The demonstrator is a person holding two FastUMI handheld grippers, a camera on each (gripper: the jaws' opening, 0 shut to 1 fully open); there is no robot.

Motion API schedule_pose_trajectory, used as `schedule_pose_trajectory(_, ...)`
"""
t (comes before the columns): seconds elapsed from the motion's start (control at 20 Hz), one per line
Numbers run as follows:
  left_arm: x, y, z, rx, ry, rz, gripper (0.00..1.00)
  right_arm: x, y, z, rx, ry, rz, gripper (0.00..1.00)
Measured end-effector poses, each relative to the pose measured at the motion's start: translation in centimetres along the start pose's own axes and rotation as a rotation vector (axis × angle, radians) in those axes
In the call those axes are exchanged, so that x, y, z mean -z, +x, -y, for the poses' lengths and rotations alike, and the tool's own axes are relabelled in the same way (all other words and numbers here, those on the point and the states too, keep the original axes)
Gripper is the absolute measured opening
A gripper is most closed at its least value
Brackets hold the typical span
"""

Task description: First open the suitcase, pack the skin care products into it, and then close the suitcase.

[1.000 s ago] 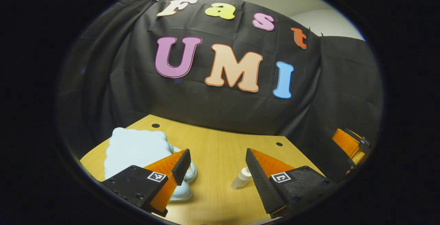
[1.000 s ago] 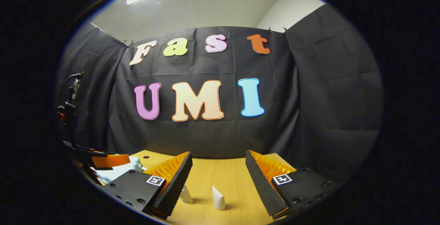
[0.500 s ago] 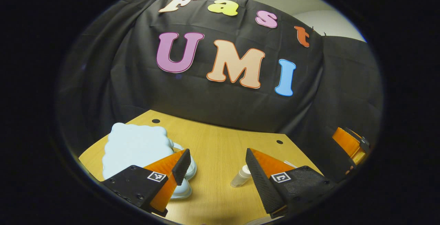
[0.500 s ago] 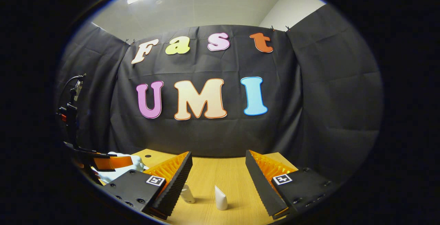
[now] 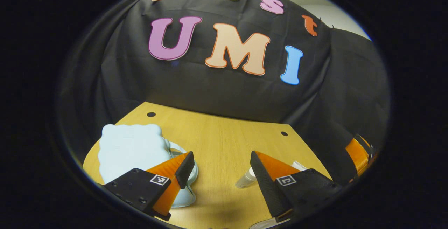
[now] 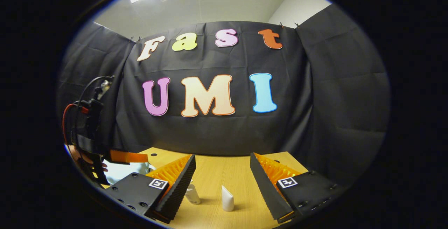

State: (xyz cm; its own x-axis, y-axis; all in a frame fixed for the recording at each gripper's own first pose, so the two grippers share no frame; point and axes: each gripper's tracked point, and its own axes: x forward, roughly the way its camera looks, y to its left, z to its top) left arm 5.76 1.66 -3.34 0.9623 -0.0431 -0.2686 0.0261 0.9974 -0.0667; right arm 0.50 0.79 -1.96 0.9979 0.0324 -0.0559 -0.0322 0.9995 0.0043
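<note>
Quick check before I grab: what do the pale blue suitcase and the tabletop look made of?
Suitcase: likely moulded hard plastic, smooth matte pale blue shell with a scalloped edge, no fabric weave visible. Table: light wood-grain surface, probably laminate or veneer, faint sheen, straight grain lines.

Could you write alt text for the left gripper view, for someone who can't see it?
The open left gripper, with two black-and-orange fingers, hangs over a wooden table. A closed pale blue, cloud-shaped suitcase lies to its left and a small white bottle lies by its right finger. Part of the right gripper shows at the far right.
</note>
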Motion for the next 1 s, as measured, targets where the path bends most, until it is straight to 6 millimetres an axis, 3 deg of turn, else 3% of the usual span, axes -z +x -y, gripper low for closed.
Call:
schedule_pose_trajectory(0.25, 2.1, 5.0, -3.1, -0.061, -0.102, -0.209, 0.95, 1.1, 0.2, -0.3, -0.023, 0.002, -0.034, 0.98)
schedule_pose_trajectory(0.4, 3.6, 7.3, -3.9, -0.080, -0.167, -0.333, 0.96, 1.7, 0.1, -0.5, -0.034, -0.002, -0.053, 0.98)
schedule_pose_trajectory(0.7, 6.2, 10.3, -5.7, -0.172, -0.227, -0.537, 0.96, 2.4, -0.5, -1.2, -0.062, -0.011, -0.072, 0.98)
schedule_pose_trajectory(1.0, 9.2, 11.9, -6.9, -0.249, -0.259, -0.667, 0.95, 2.7, -1.6, -1.3, -0.071, -0.032, -0.089, 0.98)
